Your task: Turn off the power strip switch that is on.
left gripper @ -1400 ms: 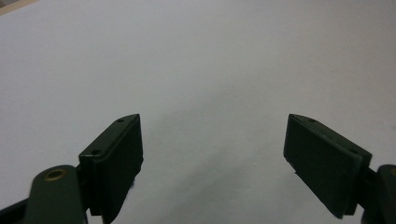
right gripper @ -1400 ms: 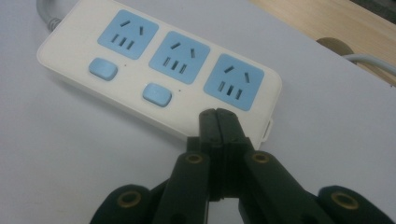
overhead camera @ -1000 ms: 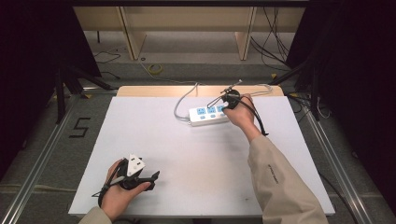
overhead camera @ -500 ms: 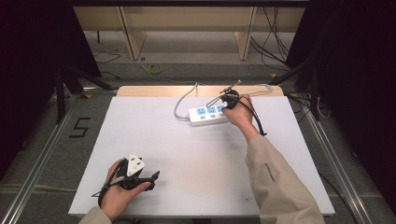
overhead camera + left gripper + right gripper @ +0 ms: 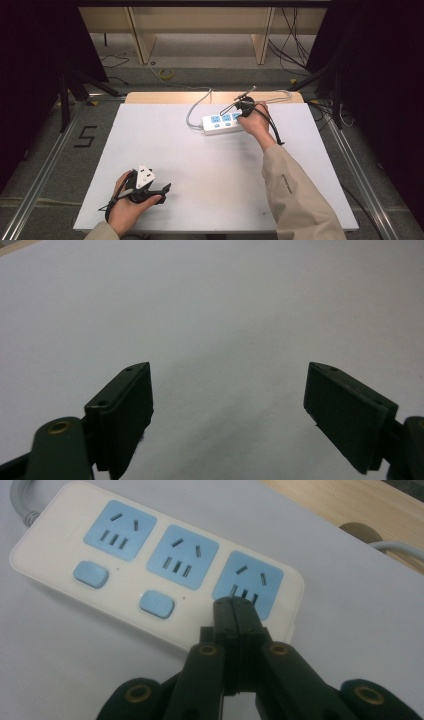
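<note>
A white power strip (image 5: 222,123) with three blue sockets lies at the back of the white table (image 5: 200,170). My right gripper (image 5: 241,115) is at its right end, jaws shut with nothing between them. In the right gripper view the shut tips (image 5: 233,604) rest on the power strip (image 5: 155,570) just below the rightmost socket (image 5: 248,582), where they hide that spot. Two blue switches (image 5: 90,574) show under the other sockets. My left gripper (image 5: 165,189) lies near the front left corner of the table, and its jaws (image 5: 227,405) stand wide open over bare white surface.
The strip's grey cord (image 5: 196,108) curves from its left end toward the back. A wooden board (image 5: 165,97) runs along the table's far edge, with a cable hole (image 5: 357,530) in it. Metal rails (image 5: 45,165) flank the table on the floor.
</note>
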{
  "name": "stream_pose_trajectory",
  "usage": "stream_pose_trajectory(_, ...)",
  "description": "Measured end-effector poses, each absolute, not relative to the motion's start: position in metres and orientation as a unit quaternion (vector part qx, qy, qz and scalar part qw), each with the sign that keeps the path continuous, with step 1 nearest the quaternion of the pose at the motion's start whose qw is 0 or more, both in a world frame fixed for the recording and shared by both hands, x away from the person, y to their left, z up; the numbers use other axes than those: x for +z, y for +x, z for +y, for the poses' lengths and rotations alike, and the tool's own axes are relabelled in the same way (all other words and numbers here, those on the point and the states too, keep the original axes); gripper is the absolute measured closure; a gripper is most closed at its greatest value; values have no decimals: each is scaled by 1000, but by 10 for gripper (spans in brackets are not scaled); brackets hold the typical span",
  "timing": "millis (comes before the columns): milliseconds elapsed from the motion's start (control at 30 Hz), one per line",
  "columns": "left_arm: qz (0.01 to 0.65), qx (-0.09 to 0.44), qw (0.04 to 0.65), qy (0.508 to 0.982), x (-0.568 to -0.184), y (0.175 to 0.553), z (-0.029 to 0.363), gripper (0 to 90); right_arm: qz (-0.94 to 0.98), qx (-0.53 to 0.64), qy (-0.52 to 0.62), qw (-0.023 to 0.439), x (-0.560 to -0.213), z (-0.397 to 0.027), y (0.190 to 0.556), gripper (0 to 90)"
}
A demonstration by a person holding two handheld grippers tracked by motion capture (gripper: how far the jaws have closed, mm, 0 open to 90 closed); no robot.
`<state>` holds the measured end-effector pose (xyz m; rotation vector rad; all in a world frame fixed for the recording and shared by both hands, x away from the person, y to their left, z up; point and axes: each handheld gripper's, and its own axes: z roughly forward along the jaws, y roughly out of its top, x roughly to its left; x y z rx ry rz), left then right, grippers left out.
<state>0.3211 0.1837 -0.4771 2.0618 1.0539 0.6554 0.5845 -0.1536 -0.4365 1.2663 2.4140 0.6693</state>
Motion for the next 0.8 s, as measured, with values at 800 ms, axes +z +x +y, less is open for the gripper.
stream_pose_trajectory(800,409,253,360,799,-477,321,184,193,849,221,451,165,-441,-150,588,900)
